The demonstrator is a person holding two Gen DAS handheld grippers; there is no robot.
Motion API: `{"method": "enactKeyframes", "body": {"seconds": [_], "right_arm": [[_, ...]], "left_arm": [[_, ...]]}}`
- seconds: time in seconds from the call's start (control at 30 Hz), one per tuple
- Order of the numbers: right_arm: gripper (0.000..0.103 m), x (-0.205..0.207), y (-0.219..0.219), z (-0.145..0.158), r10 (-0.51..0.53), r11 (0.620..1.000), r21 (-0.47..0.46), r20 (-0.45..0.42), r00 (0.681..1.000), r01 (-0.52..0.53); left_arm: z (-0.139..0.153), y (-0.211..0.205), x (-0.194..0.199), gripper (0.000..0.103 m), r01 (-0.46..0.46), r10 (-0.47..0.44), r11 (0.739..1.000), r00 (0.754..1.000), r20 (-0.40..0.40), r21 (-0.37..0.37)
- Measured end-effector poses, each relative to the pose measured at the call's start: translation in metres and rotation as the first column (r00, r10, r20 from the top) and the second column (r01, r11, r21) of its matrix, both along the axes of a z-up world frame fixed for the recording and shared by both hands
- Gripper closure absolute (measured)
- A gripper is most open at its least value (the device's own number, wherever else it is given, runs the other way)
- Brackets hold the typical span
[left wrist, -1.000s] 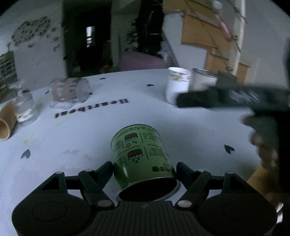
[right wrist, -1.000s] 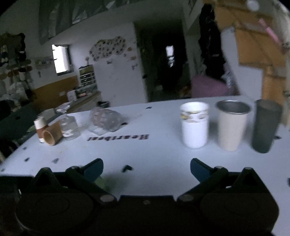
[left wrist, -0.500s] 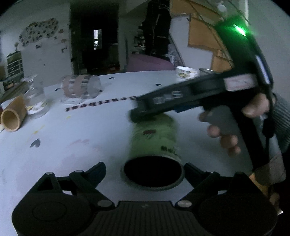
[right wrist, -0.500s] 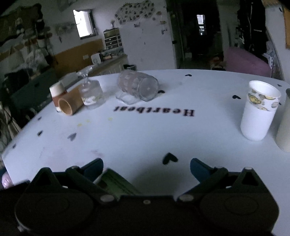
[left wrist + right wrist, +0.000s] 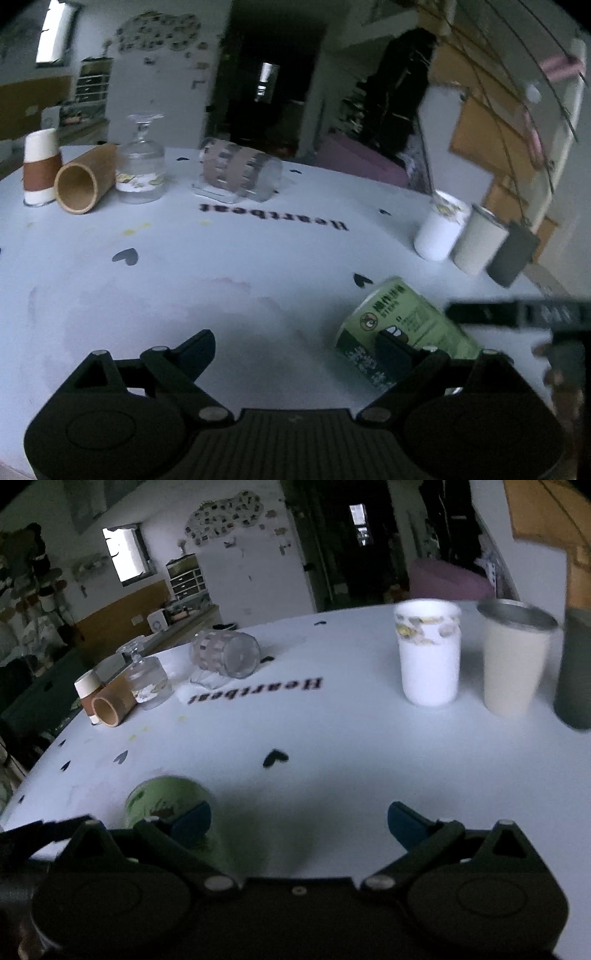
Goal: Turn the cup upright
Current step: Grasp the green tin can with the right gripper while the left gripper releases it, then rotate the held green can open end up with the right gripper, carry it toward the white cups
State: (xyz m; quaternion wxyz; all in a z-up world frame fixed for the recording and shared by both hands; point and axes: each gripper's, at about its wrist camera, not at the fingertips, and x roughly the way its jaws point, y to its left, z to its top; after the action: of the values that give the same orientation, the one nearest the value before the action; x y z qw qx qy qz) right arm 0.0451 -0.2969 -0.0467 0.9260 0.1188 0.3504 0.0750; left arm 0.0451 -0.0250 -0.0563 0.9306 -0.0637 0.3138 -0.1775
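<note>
One green cup (image 5: 400,325) lies tipped on the white table (image 5: 258,258) beside three upright cups (image 5: 430,657), with both the left gripper (image 5: 299,350) and the right gripper (image 5: 299,821) spread apart.

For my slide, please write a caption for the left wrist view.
Open left tool beside the tipped green cup on the white table.

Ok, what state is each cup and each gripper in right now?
green cup: on its side
clear glass mug: on its side
stemmed glass: upside down
cardboard tube: on its side
white paper cup: upright
cream tumbler: upright
left gripper: open, empty
right gripper: open, empty
</note>
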Motion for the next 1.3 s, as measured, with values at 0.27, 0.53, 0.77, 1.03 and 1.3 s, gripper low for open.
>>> {"method": "enactKeyframes", "body": {"seconds": [0.27, 0.53, 0.77, 1.03, 1.3], "right_arm": [[0.0, -0.016, 0.002, 0.002, 0.01, 1.0, 0.027, -0.025, 1.0, -0.009], [0.0, 0.004, 0.001, 0.029, 0.092, 0.982, 0.175, -0.097, 0.991, -0.074], [0.0, 0.052, 0.031, 0.035, 0.222, 0.964, 0.199, -0.252, 0.942, -0.175], [0.008, 0.09, 0.062, 0.015, 0.262, 0.963, 0.174, -0.407, 0.875, -0.208], [0.027, 0.088, 0.081, 0.017, 0.28, 0.96, 0.078, -0.365, 0.888, -0.271]], "left_arm": [[0.001, 0.003, 0.005, 0.01, -0.031, 0.031, 0.999, 1.0, -0.005, -0.034], [0.006, 0.012, -0.006, 0.01, -0.038, 0.039, 0.997, 0.999, 0.007, -0.064], [0.0, 0.016, -0.016, 0.01, -0.026, 0.026, 0.998, 1.0, -0.001, -0.063], [-0.005, 0.024, -0.019, 0.01, -0.031, 0.031, 0.997, 1.0, -0.003, -0.067], [-0.006, 0.031, -0.019, 0.01, -0.046, 0.046, 0.996, 0.999, -0.006, -0.078]]}}
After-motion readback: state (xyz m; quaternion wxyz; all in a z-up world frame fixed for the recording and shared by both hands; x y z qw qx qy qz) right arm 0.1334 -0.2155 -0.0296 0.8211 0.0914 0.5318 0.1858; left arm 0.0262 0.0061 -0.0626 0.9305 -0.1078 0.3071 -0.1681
